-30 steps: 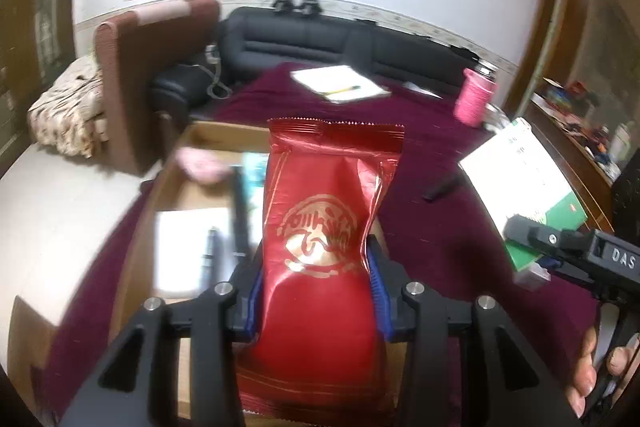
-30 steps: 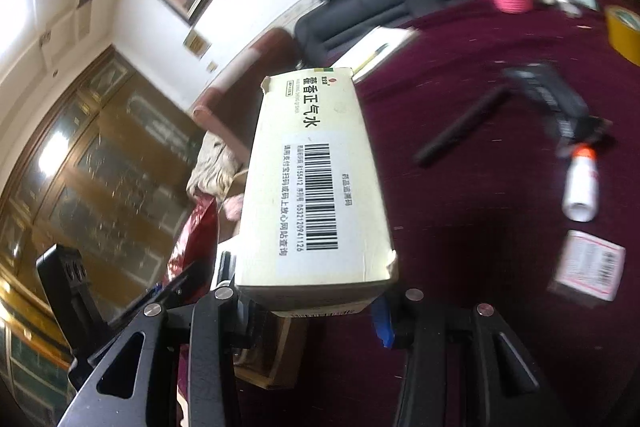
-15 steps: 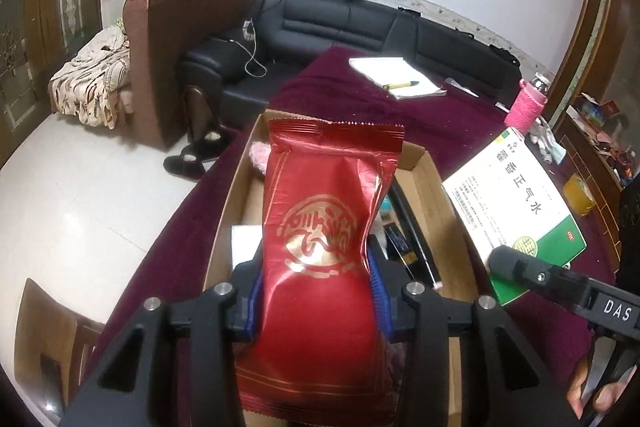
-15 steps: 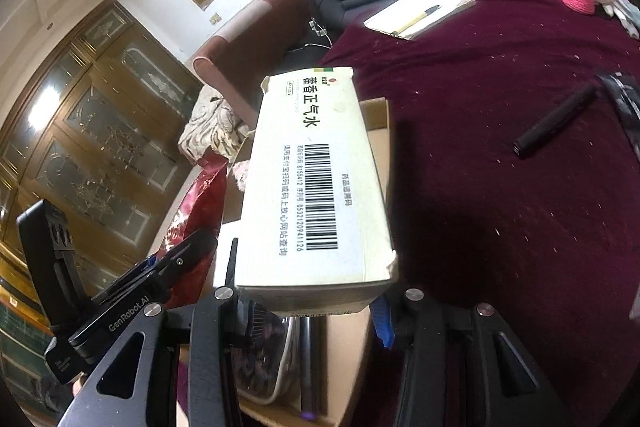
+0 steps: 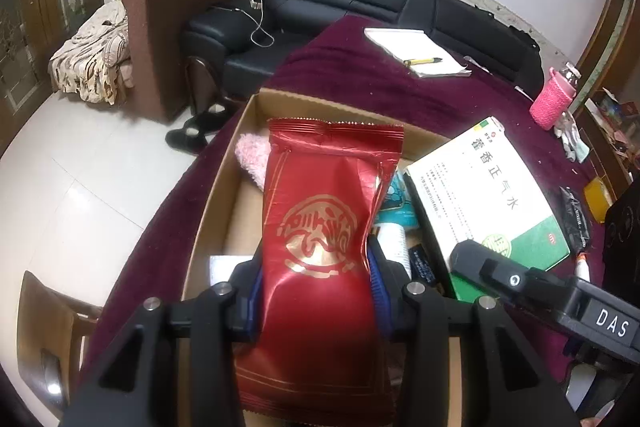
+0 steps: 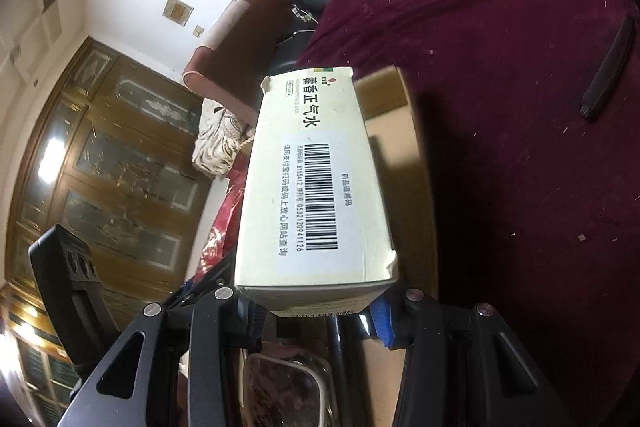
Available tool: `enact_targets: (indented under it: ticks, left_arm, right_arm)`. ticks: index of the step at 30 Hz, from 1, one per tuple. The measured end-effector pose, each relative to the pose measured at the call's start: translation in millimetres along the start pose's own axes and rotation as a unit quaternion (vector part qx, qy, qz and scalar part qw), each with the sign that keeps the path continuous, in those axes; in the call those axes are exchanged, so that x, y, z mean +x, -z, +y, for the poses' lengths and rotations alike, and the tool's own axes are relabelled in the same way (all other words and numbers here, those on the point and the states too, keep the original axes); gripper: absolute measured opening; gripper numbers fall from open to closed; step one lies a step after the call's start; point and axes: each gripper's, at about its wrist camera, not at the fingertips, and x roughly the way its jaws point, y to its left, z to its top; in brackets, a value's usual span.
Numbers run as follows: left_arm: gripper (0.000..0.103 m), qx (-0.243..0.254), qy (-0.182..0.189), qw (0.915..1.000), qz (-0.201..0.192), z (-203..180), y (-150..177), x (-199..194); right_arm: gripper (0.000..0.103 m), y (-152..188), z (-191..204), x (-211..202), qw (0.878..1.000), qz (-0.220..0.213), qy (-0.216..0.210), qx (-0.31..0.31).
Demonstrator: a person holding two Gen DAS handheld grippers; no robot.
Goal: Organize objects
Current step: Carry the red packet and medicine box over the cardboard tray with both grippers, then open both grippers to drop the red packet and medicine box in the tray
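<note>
I have the left tongs [image 5: 316, 291] clamped on a glossy red foil snack packet with a gold emblem [image 5: 324, 247], its blue pads pressed into both sides, and I hold it above the open brown cardboard box [image 5: 218, 195] that sits on the maroon-clothed worktop [image 5: 400, 91]. My right tongs [image 6: 316, 307] grip a white and green cardboard medicine box with a barcode [image 6: 316, 187] by its near end, and it hangs over the right edge of the cardboard box, just beside the red packet.

Inside the cardboard box, a fluffy pink cloth [image 5: 250, 159] lies at the far left corner, a teal packet [image 5: 396, 203] and a small white tube [image 5: 394, 243] sit under the medicine box, and a flat white card [image 5: 224, 267] lies near my left tongs. Those items crowd the floor of the box directly beneath both held things.

Beyond the cardboard box, a white notepad with a yellow pen [image 5: 416, 53] rests on the worktop. To the right of the box stand a bottle in a pink knitted sleeve [image 5: 554, 103] and, lying flat, a long black bar [image 6: 608, 71]. A black leather sofa [image 5: 360, 7] lines the wall behind the worktop.
</note>
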Motion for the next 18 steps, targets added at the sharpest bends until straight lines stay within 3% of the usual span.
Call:
enact_targets:
  ticks: [7,12,18]
  left_arm:
    - [0.043,-0.003,-0.004,1.0,0.0,-3.3,-5.1,9.4]
    - [0.044,-0.005,0.0,1.0,0.004,-1.3,-5.9,9.8]
    - [0.045,-0.009,0.005,0.9999,0.007,4.6,-5.7,8.8]
  right_arm:
    - [0.049,-5.5,10.8,9.9,0.999,0.014,0.03,-0.029]
    - [0.073,-2.0,15.8,6.2,0.997,0.042,0.044,-0.041]
    - [0.075,9.3,17.6,-7.3,0.995,0.083,0.042,-0.039]
